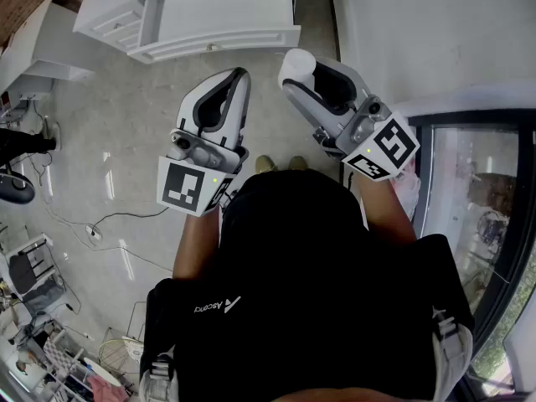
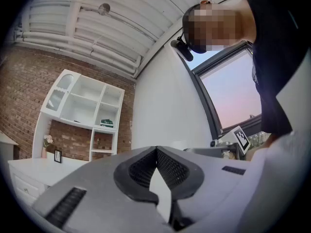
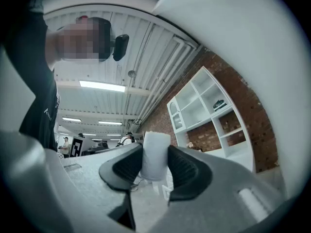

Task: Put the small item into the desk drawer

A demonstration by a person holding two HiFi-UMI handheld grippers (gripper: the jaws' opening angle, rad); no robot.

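Observation:
The small item, a white stubby cylinder, sits upright between the black pads of my right gripper, which is shut on it; in the right gripper view the item fills the gap of the gripper. My left gripper is held beside it at chest height. Its pads meet with nothing between them, as the left gripper shows in its own view. The white desk with drawer fronts stands ahead, beyond both grippers.
A white shelf unit stands on the desk against a brick wall. A dark-framed glass wall runs along the right. Cables and a chair lie on the grey floor at left. People stand far off.

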